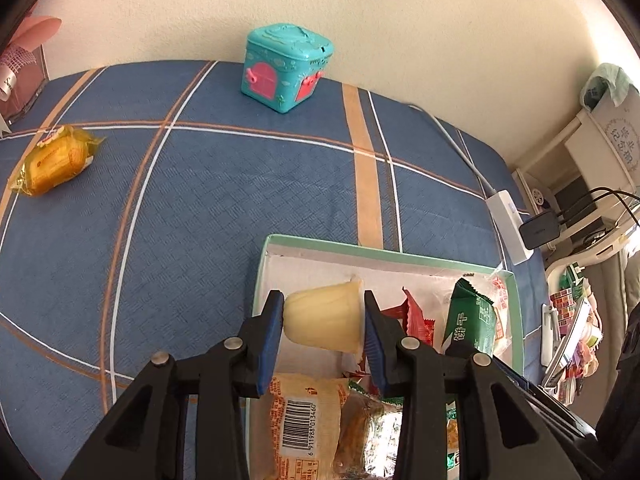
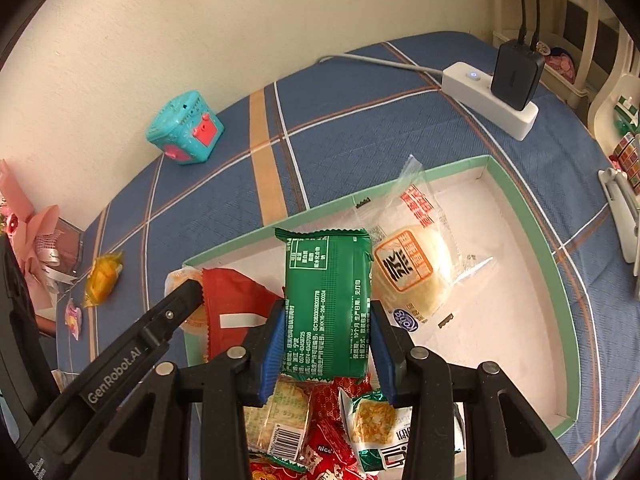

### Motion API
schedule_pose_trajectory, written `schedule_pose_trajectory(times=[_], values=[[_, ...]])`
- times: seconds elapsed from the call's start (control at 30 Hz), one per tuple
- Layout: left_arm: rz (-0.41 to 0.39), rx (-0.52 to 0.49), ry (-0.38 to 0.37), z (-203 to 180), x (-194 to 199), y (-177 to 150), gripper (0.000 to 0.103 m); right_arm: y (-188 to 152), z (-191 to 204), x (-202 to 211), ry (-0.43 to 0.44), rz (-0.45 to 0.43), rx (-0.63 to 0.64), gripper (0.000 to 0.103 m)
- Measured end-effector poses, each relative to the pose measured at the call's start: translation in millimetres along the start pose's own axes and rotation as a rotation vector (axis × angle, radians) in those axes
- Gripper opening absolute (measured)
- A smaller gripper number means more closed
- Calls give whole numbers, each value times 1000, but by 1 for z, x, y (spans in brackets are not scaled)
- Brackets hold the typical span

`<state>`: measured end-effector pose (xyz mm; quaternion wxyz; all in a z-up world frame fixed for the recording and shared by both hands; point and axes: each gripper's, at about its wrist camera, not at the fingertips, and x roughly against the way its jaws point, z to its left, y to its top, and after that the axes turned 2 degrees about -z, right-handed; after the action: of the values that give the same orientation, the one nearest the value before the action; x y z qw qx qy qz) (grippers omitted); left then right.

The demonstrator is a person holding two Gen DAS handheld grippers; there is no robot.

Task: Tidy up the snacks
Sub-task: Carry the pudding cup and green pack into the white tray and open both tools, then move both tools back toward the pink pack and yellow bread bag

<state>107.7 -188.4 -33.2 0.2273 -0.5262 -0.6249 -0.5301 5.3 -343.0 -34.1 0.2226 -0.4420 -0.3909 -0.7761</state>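
My left gripper [image 1: 323, 322] is shut on a pale yellow jelly cup [image 1: 324, 316] and holds it over the near left corner of the green-rimmed box [image 1: 400, 254]. My right gripper [image 2: 328, 338] is shut on a green biscuit packet [image 2: 328, 300], which also shows in the left wrist view [image 1: 472, 320], above the box [image 2: 532, 216]. The left gripper's arm [image 2: 132, 344] reaches in at the right view's left. Inside the box lie a clear-wrapped round cake [image 2: 416, 272], a red packet [image 2: 232, 308] and several other wrapped snacks [image 2: 320, 432]. An orange-wrapped snack [image 1: 54, 160] lies on the blue plaid cloth, far left; it also shows in the right wrist view [image 2: 102, 278].
A teal toy box [image 1: 286, 68] with pink doors stands by the wall. A white power strip [image 2: 488, 100] with a black charger [image 2: 516, 74] lies at the cloth's right edge. Pink paper decorations [image 2: 36, 240] sit at the left. Shelves with clutter [image 1: 576, 312] stand to the right.
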Motion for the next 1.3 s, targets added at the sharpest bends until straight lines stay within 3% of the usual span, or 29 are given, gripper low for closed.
schedule_pose_trajectory(times=[0.27, 0.43, 0.53, 0.73, 0.83, 0.87, 1.0, 1.07, 1.17, 1.3], values=[[18, 35, 2, 7, 13, -2, 47, 0, 4, 0, -8, 6, 11, 42], [38, 71, 83, 22, 21, -8, 50, 0, 2, 0, -9, 10, -6, 43], [50, 89, 113, 33, 25, -15, 63, 0, 0, 3, -11, 8, -11, 43], [59, 143, 159, 56, 37, -27, 67, -6, 5, 16, -25, 3, 12, 43], [44, 148, 190, 60, 44, -30, 83, -10, 12, 20, -20, 3, 34, 54], [36, 147, 201, 62, 47, -31, 85, -12, 15, 21, -18, 1, 44, 63], [18, 158, 218, 68, 55, -34, 91, -18, 26, 24, -22, -4, 86, 75], [14, 155, 233, 70, 57, -35, 95, -20, 30, 26, -18, -15, 100, 89], [20, 158, 243, 72, 57, -35, 96, -21, 35, 27, -20, -27, 114, 100], [19, 170, 257, 76, 58, -35, 97, -22, 38, 29, -22, -32, 121, 103]])
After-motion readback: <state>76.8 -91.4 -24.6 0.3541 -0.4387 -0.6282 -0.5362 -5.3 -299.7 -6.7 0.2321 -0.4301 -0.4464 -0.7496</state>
